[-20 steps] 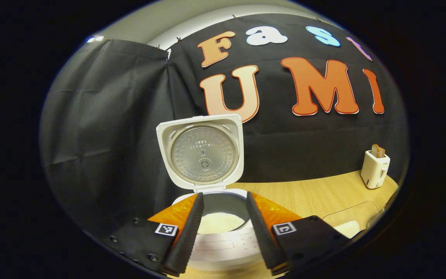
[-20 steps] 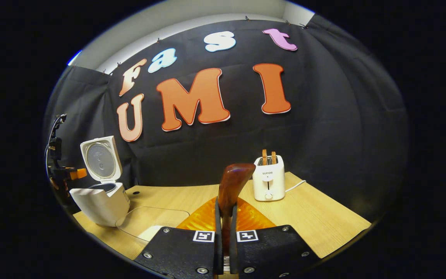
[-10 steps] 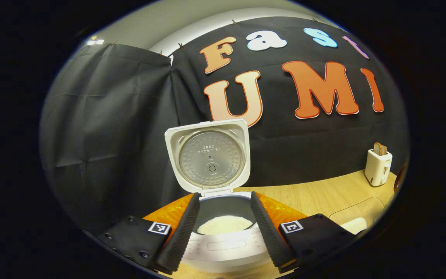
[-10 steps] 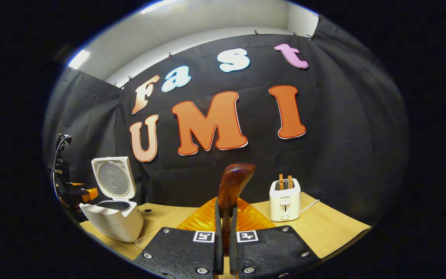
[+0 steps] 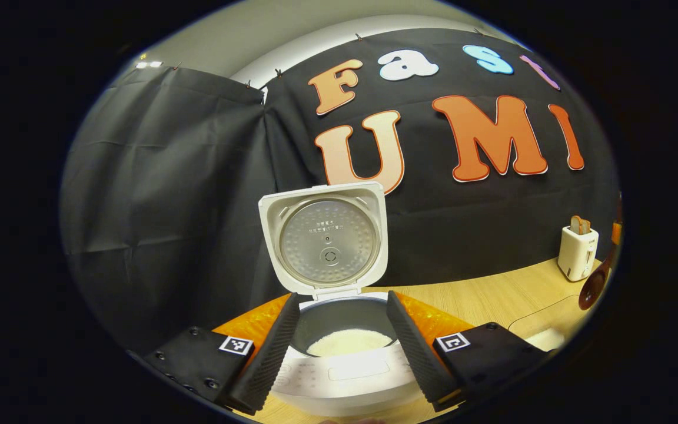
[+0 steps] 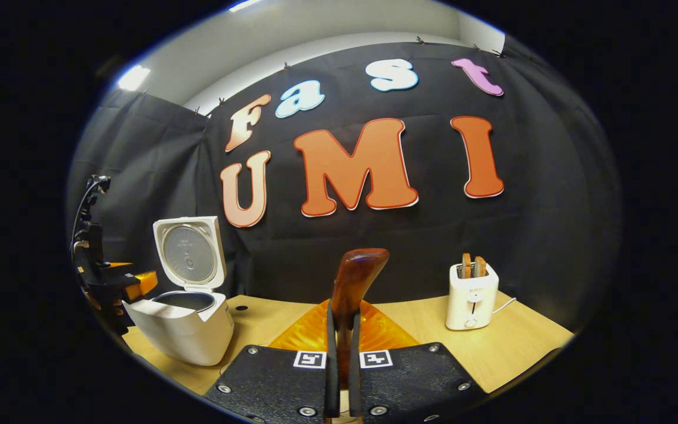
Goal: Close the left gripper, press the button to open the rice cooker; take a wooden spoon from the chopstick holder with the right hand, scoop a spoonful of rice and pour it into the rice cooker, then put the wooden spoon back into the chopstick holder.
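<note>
Wooden spoon (image 6: 355, 277) clamped in my right gripper (image 6: 342, 377) | left gripper (image 5: 342, 347) fingers apart | rice cooker (image 6: 183, 324) at nine o'clock, open | next, I reckon: return spoon to holder.

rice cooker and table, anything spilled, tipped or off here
Nothing stands out. The rice cooker sits upright with its lid open, rice inside the pot; the toaster stands upright, and the wooden spoon sits clamped in the right gripper.

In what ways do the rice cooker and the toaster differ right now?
The rice cooker stands open, its lid raised upright, while the toaster has no lid and two slices stick out of its top. The rice cooker is low and rounded; the toaster is narrow and upright. The rice cooker holds white rice; the toaster holds browned slices. Both are white and stand on the wooden table.
</note>
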Action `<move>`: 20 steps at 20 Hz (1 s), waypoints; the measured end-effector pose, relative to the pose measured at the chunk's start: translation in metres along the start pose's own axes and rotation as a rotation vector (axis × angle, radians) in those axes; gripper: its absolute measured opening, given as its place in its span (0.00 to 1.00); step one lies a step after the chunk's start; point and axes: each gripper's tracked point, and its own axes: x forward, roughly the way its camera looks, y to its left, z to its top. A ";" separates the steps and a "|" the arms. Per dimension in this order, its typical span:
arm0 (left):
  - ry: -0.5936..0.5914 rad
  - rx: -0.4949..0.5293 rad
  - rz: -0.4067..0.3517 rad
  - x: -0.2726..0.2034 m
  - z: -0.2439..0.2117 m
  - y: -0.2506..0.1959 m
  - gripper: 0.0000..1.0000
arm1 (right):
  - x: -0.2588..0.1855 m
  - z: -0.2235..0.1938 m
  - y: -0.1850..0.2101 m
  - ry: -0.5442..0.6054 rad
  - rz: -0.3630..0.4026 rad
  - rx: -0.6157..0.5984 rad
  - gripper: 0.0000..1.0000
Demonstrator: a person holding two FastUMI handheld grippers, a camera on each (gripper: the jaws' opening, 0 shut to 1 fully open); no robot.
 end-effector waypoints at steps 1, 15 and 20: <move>-0.005 0.000 0.000 0.000 0.001 0.002 0.97 | 0.003 -0.005 0.001 0.007 -0.003 -0.021 0.06; 0.007 -0.007 0.002 0.002 -0.016 0.014 0.97 | 0.024 -0.073 0.033 0.144 -0.020 -0.384 0.06; -0.025 -0.008 0.004 0.001 -0.009 0.018 0.97 | 0.020 -0.100 0.038 0.185 -0.034 -0.495 0.06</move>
